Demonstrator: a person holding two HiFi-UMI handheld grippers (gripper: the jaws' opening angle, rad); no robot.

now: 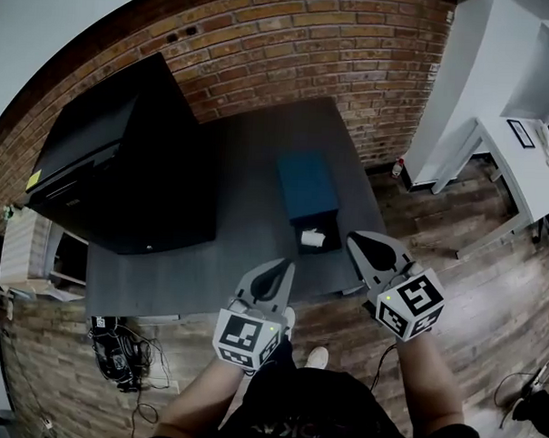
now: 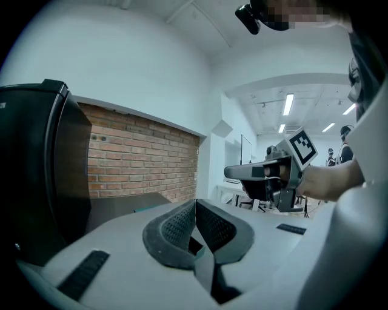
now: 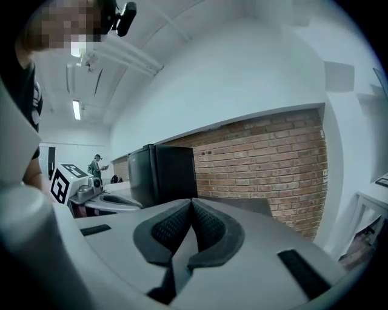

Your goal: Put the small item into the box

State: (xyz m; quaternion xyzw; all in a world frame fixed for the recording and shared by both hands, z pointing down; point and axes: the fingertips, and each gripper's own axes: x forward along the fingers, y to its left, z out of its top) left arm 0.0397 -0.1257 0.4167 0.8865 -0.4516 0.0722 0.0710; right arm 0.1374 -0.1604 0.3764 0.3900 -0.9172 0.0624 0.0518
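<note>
Closest in are the person's two forearms, each holding a gripper with a marker cube. The left claw (image 1: 281, 266) is pinched closed with nothing in it, and so is the right claw (image 1: 357, 238) (each gripper's own view shows the ribbed pads meeting, no gap). Both gripper views look out at the brick wall and the room, not down at the surface (image 1: 249, 167), so neither one is lined up on anything.

The small white item (image 1: 313, 236) sits on a dark square patch right at the near end of the blue box (image 1: 307, 188). I honestly can't tell whether that patch is part of the box or a separate thing. The item is too small to call a long axis.

What matters for the next move is that the item lies just left of the right claw's tip and a bit farther out. The left claw is down and to the left, further off. So I'd guess the right one goes, and it has to open first. The big black cabinet (image 1: 123, 162) is well clear.
</note>
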